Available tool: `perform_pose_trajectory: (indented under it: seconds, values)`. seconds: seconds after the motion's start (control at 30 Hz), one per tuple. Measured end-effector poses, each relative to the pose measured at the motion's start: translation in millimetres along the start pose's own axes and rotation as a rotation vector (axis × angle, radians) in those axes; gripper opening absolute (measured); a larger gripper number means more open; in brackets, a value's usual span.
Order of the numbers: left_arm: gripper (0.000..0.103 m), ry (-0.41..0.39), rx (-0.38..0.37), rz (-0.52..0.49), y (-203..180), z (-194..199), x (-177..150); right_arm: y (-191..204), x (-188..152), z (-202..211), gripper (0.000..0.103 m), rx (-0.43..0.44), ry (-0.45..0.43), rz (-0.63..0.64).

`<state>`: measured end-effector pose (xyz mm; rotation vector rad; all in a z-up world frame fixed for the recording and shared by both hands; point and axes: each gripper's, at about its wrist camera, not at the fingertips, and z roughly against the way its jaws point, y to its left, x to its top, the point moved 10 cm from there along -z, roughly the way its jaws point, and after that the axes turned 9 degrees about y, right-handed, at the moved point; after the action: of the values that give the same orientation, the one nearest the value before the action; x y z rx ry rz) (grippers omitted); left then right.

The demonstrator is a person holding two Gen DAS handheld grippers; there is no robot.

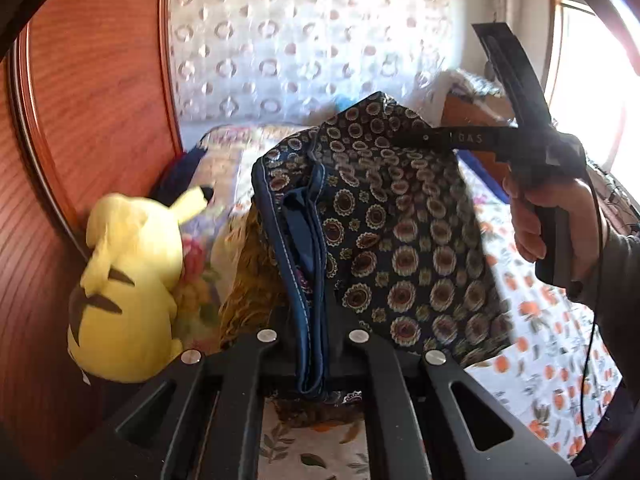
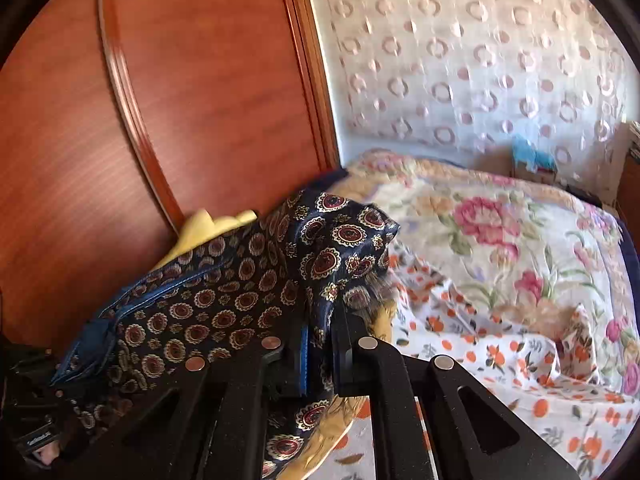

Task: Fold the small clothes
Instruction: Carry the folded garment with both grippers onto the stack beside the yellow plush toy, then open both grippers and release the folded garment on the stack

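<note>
I had the left gripper (image 1: 312,344) and right gripper (image 2: 320,344) both clamped on the patterned garment's (image 1: 400,240) blue hem, holding it spread above the bed (image 2: 500,340) for folding.

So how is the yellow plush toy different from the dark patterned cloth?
The yellow plush toy is plain bright yellow with brown stripes; the dark patterned cloth is navy with round medallions. The toy lies on the bed by the wooden panel; the cloth hangs lifted, pinched by the left gripper and right gripper. Both look soft.
</note>
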<state>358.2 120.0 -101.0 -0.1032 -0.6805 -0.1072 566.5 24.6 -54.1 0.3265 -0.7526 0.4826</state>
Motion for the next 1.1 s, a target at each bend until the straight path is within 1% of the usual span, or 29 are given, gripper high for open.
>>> perform_pose_trajectory:
  seconds: [0.07, 0.1, 0.13, 0.17, 0.2, 0.23, 0.27, 0.3, 0.33, 0.37, 0.47, 0.53, 0.6, 0.77, 0.83, 0.93, 1.0, 1.1]
  values:
    - [0.007, 0.008, 0.001, 0.023, 1.0, -4.9, -6.4, -2.1, -1.0, -8.1, 0.009, 0.001, 0.024, 0.005]
    - [0.008, 0.009, 0.002, 0.030, -0.7, -4.2, -7.6, -2.4, 1.3, -8.7, 0.014, 0.002, 0.023, 0.005]
    - [0.016, 0.009, 0.009, 0.036, -1.1, -2.8, -7.2, -4.6, 1.4, -5.6, 0.016, -0.005, 0.016, 0.000]
    - [0.026, 0.004, 0.020, 0.041, -3.2, -0.6, -7.3, -11.1, 4.3, 1.6, 0.022, -0.014, 0.009, -0.005]
    - [0.033, -0.001, 0.028, 0.042, -0.3, -0.7, -0.1, -13.3, 8.6, 9.0, 0.031, -0.026, 0.001, -0.009]
    - [0.050, -0.011, 0.035, 0.044, -0.5, 2.9, 0.3, -14.5, 7.8, 18.0, 0.036, -0.036, -0.007, -0.009]
    - [0.061, -0.028, 0.035, 0.044, -3.8, 12.0, 0.5, -10.7, 5.2, 32.2, 0.045, -0.047, -0.025, -0.006]
    - [0.066, -0.036, 0.038, 0.046, -1.7, 12.8, -0.2, -5.1, -1.2, 47.3, 0.049, -0.054, -0.048, -0.003]
    - [0.077, -0.051, 0.043, 0.050, -3.9, 20.8, 0.0, -5.0, -7.0, 60.7, 0.051, -0.054, -0.062, 0.002]
    - [0.079, -0.070, 0.045, 0.052, -6.6, 28.9, 0.6, -2.1, -16.8, 73.4, 0.055, -0.052, -0.070, 0.005]
    - [0.080, -0.138, 0.060, 0.054, -22.9, 60.3, 1.5, 0.7, -51.9, 114.3, 0.057, -0.061, -0.096, 0.013]
    - [0.080, -0.174, 0.056, 0.044, -38.2, 76.4, 1.0, 3.5, -77.7, 146.8, 0.059, -0.066, -0.114, 0.016]
    - [0.080, -0.199, 0.052, 0.028, -52.0, 85.1, -0.3, 5.2, -107.4, 180.5, 0.060, -0.084, -0.135, 0.012]
    - [0.081, -0.236, 0.039, -0.029, -110.3, 111.7, -10.2, 10.7, -177.4, 248.5, 0.062, -0.115, -0.175, -0.023]
    - [0.081, -0.247, 0.053, -0.032, -131.3, 121.7, -17.4, 10.7, -206.0, 279.4, 0.062, -0.154, -0.212, -0.058]
    - [0.081, -0.267, 0.014, -0.053, -169.3, 134.7, -31.2, 10.4, -239.9, 312.8, 0.062, -0.204, -0.236, -0.100]
    - [0.081, -0.268, 0.013, -0.066, -187.3, 140.0, -38.0, 11.4, -260.2, 334.1, 0.062, -0.228, -0.251, -0.135]
    - [0.081, -0.264, 0.003, -0.087, -212.9, 145.8, -49.3, 8.6, -286.2, 358.4, 0.062, -0.321, -0.265, -0.180]
